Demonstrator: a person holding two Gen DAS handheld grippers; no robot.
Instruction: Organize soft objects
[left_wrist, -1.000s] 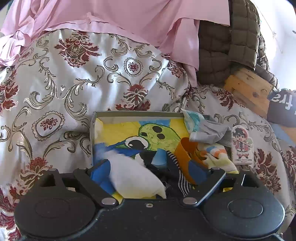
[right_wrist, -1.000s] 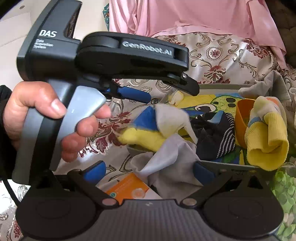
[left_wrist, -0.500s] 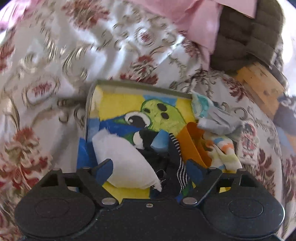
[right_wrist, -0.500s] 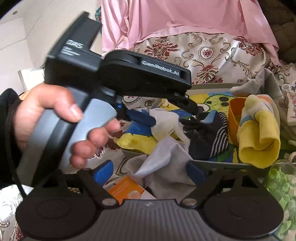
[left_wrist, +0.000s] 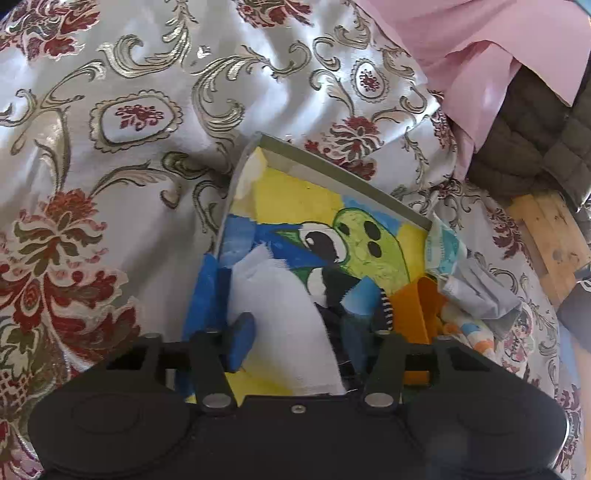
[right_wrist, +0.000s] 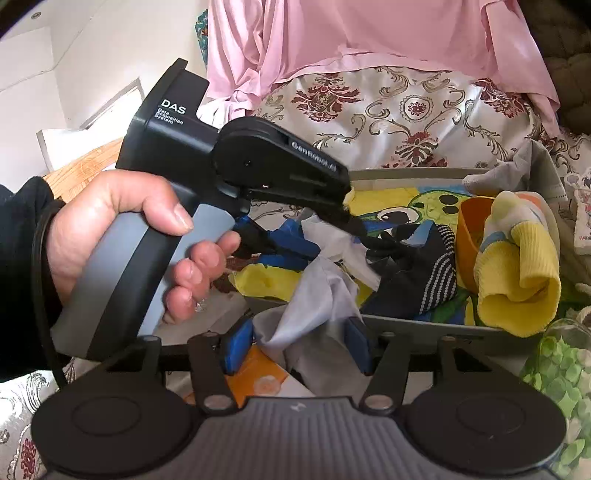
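Observation:
A shallow grey box with a cartoon-painted bottom lies on the floral bedspread. My left gripper is shut on a white cloth low over the box's near left part; it also shows in the right wrist view. My right gripper is shut on a pale grey cloth at the box's near edge. A dark striped sock, an orange cup and a yellow-cuffed sock lie in the box.
A pink garment and a dark quilted jacket lie at the far side of the bed. A grey sock hangs over the box's right wall. An orange card lies under my right gripper. A green-patterned item sits at the right.
My left gripper has tipped down and moved lower over the box with the white cloth. The right gripper has stayed on the grey cloth at the box's near edge.

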